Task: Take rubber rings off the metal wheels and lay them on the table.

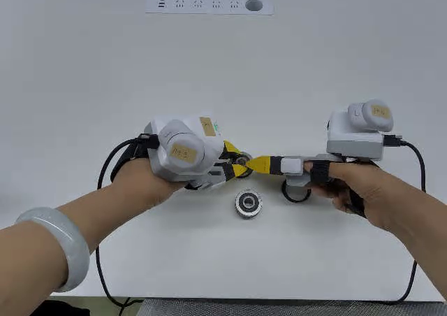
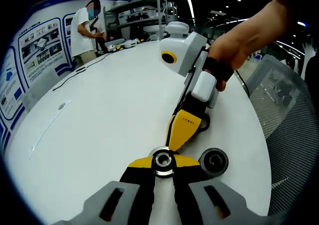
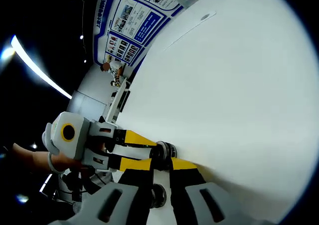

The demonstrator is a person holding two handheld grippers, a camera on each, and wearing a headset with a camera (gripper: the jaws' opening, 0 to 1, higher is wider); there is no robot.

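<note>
Just above the white table (image 1: 223, 85), my left gripper (image 1: 236, 165) is shut on a small metal wheel (image 1: 242, 163). In the left gripper view that wheel (image 2: 163, 161) sits between my yellow fingertips (image 2: 141, 163). My right gripper (image 1: 253, 164) comes in from the right with its jaws together, pinching the wheel's rim where the black rubber ring sits. In the right gripper view the wheel (image 3: 162, 151) lies at my right gripper's (image 3: 163, 161) tips, and the left gripper (image 3: 130, 138) reaches in from the left.
A second metal wheel (image 1: 248, 203) lies on the table in front of the grippers. A loose black rubber ring (image 1: 295, 192) lies under the right gripper. A power strip (image 1: 209, 5) sits at the far edge. Cables trail off both grippers. A person (image 2: 84, 26) stands far behind.
</note>
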